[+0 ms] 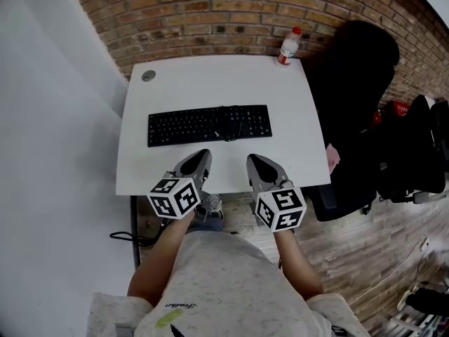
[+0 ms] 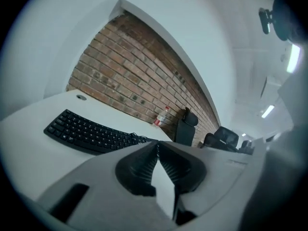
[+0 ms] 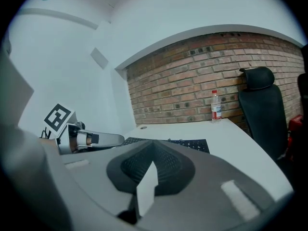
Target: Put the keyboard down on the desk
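Keyboard [image 1: 209,125] – black, full-width – lies flat on the white tabletop [image 1: 210,83], its long side running across the person's front and about midway between the near edge and the far one. Nothing is touching it. The left gripper [image 1: 201,156] hangs over the near part of the tabletop, just short of the keyboard's front edge. Its fingers [image 2: 139,170] are pressed together with nothing between them. The right gripper [image 1: 254,160] is level with it on the other side, also just short of the keyboard – its fingers [image 3: 168,165] are likewise closed on nothing. Both point toward the brick wall [image 1: 210,12] behind the tabletop. A water bottle [image 1: 287,46] with a red cap stands upright at the far right corner, well apart from the keyboard, and a round grommet [image 1: 148,76] sits near the far left corner. A black office chair [image 1: 354,69] stands beside the tabletop's right edge.
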`<state>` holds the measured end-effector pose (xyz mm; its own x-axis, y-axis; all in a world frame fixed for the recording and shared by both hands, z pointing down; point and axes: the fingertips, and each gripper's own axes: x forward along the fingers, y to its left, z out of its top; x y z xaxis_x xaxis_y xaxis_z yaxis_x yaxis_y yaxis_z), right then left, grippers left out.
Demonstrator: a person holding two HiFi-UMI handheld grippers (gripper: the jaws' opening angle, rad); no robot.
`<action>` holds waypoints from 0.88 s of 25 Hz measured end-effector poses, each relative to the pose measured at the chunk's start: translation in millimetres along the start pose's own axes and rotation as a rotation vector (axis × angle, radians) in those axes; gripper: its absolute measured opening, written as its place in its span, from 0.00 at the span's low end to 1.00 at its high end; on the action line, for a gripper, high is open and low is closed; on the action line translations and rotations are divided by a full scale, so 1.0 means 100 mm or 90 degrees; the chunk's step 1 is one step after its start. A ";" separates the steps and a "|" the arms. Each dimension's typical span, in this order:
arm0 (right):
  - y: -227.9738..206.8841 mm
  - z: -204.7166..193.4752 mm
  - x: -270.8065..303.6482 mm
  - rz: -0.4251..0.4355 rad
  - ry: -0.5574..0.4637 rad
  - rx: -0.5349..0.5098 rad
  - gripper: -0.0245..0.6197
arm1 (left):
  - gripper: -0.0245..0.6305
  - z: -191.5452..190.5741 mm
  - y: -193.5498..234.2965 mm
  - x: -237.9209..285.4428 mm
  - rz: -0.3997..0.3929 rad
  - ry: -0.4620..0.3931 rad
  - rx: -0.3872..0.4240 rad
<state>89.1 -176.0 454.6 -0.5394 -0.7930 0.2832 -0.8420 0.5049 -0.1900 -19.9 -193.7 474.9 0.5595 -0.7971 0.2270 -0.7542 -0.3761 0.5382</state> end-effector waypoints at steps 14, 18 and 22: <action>0.12 -0.02 -0.12 0.008 -0.014 -0.011 0.05 | 0.03 -0.14 -0.17 -0.16 0.022 0.024 0.192; 0.12 -0.04 -0.10 0.009 -0.011 -0.012 0.05 | 0.03 -0.14 -0.18 -0.15 0.021 0.027 0.201; 0.10 -0.05 -0.08 0.008 -0.008 -0.008 0.05 | 0.03 -0.15 -0.16 -0.14 0.021 0.030 0.193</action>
<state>85.1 -162.4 455.4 -0.5500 -0.7905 0.2693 -0.8351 0.5190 -0.1821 -10.6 -169.3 475.1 0.5426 -0.7916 0.2811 -0.8367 -0.4797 0.2642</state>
